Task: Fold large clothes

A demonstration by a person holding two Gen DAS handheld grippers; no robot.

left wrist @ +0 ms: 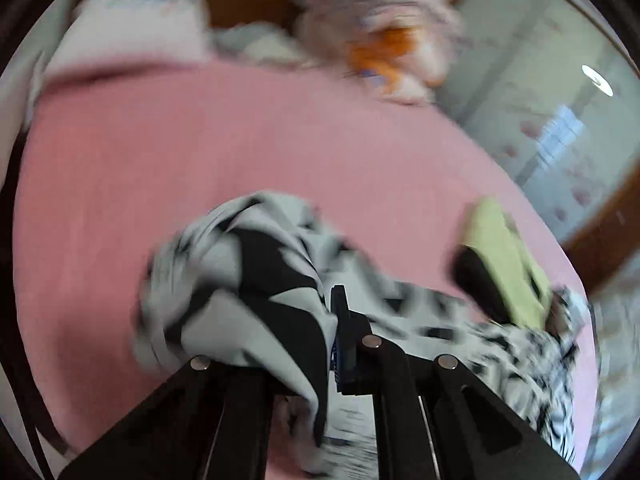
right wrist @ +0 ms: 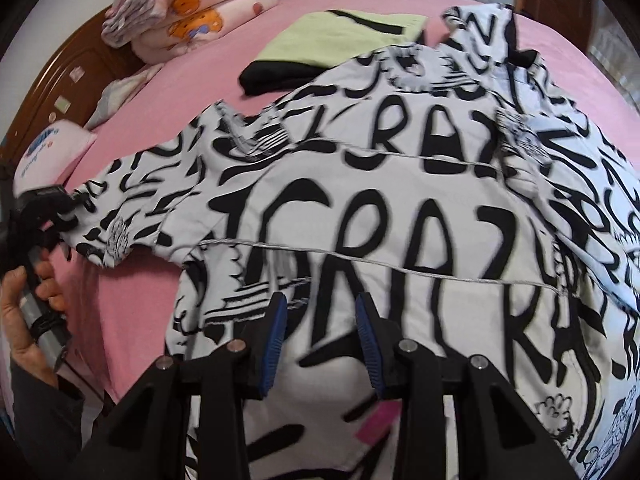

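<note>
Left gripper (left wrist: pixel 334 320) clamped on a bunched sleeve end of the black-and-white lettered shirt (right wrist: pixel 400 216), held just off the pink bedsheet (right wrist: pixel 152 300); right gripper (right wrist: pixel 322 340) jaws apart over the shirt's body, nothing pinched. One shirt spread across the bed, far edge overlapping one folded green-and-black garment (right wrist: pixel 340 40). Open sheet lies left of the shirt; one stack of pink blankets (right wrist: pixel 180 16) by the headboard (right wrist: pixel 68 76).
</note>
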